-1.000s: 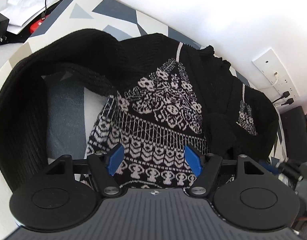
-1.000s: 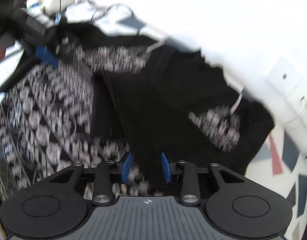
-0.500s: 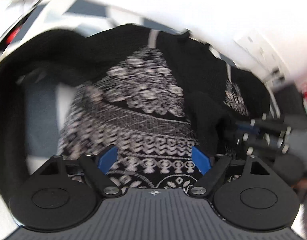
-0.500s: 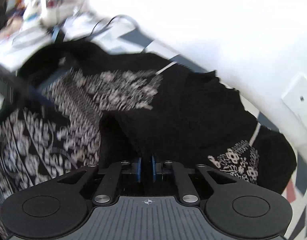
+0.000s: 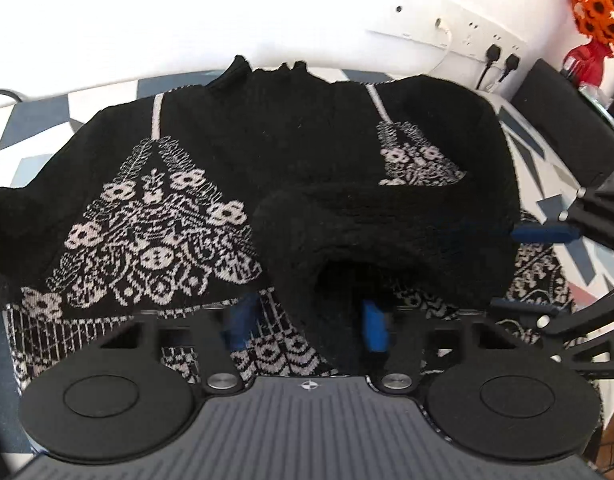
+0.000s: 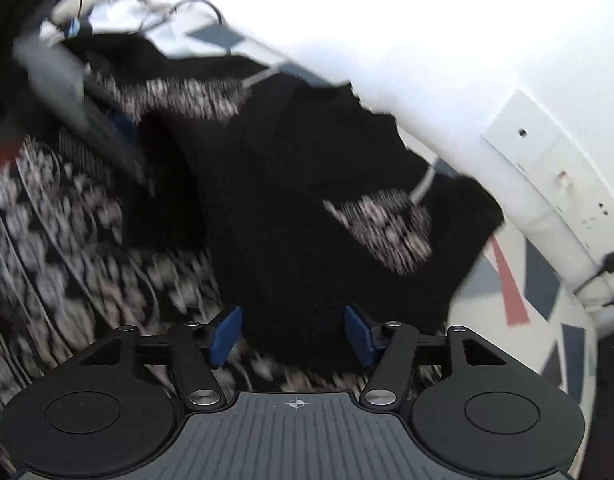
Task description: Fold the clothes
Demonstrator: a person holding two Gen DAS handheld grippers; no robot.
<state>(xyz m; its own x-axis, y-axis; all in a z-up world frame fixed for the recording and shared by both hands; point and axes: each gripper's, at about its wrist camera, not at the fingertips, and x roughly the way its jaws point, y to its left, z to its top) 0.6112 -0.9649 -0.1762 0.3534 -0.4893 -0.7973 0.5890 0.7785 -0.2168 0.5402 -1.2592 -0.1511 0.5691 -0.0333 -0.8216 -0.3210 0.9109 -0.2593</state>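
White wall (image 5: 187, 20) close behind patterned table (image 5: 547, 168), left gripper (image 5: 307, 324) closing on sweater (image 5: 287, 152), right gripper (image 6: 291, 334) just opened.

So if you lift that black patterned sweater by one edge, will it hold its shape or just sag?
It will probably sag: the sweater is a thick knit that already lies in soft bunched folds on the table. It likely has some heft, since the rolled sleeve looks bulky. It should not slip easily; the fuzzy surface should catch on the fingers.

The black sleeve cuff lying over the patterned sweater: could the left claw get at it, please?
Probably yes: the left claw has been closing with the black sleeve cuff between its blue fingers, nothing blocking.
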